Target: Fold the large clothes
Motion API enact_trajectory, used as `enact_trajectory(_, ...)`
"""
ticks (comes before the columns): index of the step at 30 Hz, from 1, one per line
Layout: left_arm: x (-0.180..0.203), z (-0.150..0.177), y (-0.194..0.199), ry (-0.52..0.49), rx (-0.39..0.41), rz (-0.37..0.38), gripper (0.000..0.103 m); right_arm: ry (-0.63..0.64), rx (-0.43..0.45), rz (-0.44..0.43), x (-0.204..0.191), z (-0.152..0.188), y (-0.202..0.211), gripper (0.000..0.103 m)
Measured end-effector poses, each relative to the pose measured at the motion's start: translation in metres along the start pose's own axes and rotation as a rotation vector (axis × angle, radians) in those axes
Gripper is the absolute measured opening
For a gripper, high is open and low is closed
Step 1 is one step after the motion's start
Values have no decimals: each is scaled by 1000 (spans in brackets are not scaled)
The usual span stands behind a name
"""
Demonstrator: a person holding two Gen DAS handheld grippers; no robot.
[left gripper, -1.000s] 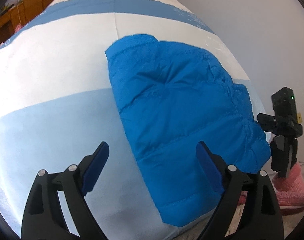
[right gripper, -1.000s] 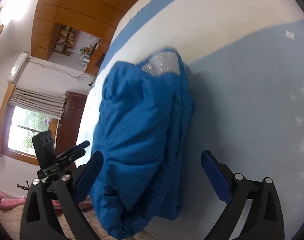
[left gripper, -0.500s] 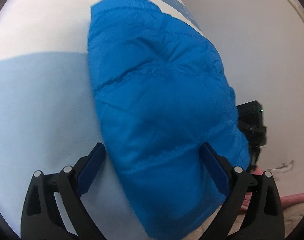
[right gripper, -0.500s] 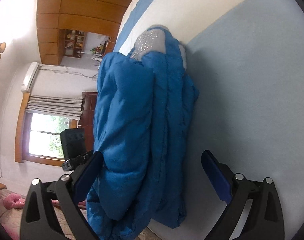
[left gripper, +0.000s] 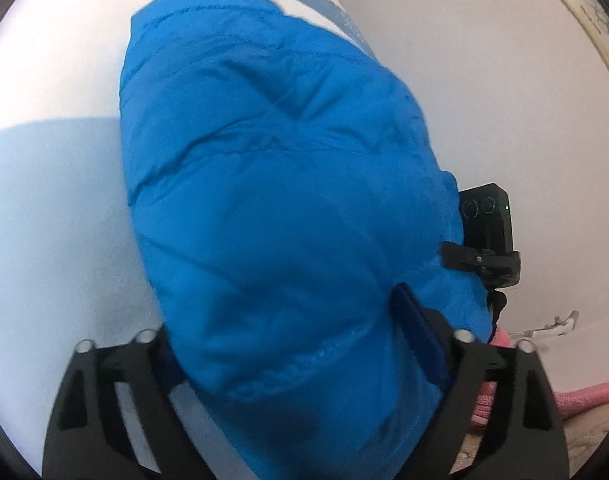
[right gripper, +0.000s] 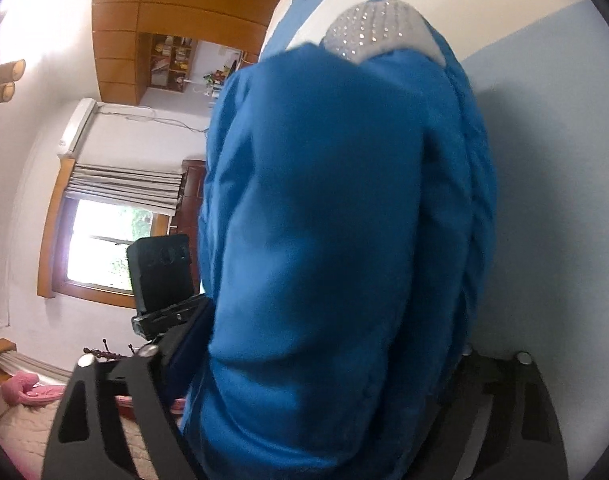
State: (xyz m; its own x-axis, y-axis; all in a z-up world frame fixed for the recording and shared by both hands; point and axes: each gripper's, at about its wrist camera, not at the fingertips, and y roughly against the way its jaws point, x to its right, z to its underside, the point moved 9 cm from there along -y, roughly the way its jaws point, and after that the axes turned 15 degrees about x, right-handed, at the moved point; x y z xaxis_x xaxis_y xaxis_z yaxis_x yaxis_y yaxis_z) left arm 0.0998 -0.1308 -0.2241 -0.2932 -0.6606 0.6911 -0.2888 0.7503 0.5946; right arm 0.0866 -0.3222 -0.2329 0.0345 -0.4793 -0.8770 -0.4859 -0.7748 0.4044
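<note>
Bright, even daylight. In the right wrist view a window (right gripper: 104, 256) left of the tongs glares white. The blue jacket (left gripper: 288, 216) between the tongs is soft and motion-blurred. Fisheye edges bend and darken at every corner.

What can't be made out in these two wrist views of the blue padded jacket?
- Left wrist view: the blue jacket bulges between the closing left gripper, hiding its left pad; contact can't be judged.
- Right wrist view: the jacket covers both pads of the closing right gripper.
- Both views: the jacket's near hem is cut off by the bottom edge.
- The bed under the jacket is hidden.
</note>
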Motion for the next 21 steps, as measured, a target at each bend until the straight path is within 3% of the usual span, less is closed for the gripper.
enact_trajectory(6, 26, 0, 12, -88, 39, -38, 68, 36, 37, 19, -13, -1, 12, 67)
enact_trajectory(14, 49, -7, 33, -147, 89, -22, 67, 123, 81, 34, -48, -13, 31, 67)
enact_trajectory(21, 35, -29, 65, -190, 146, -30, 67, 182, 82, 18, -68, -35, 28, 67)
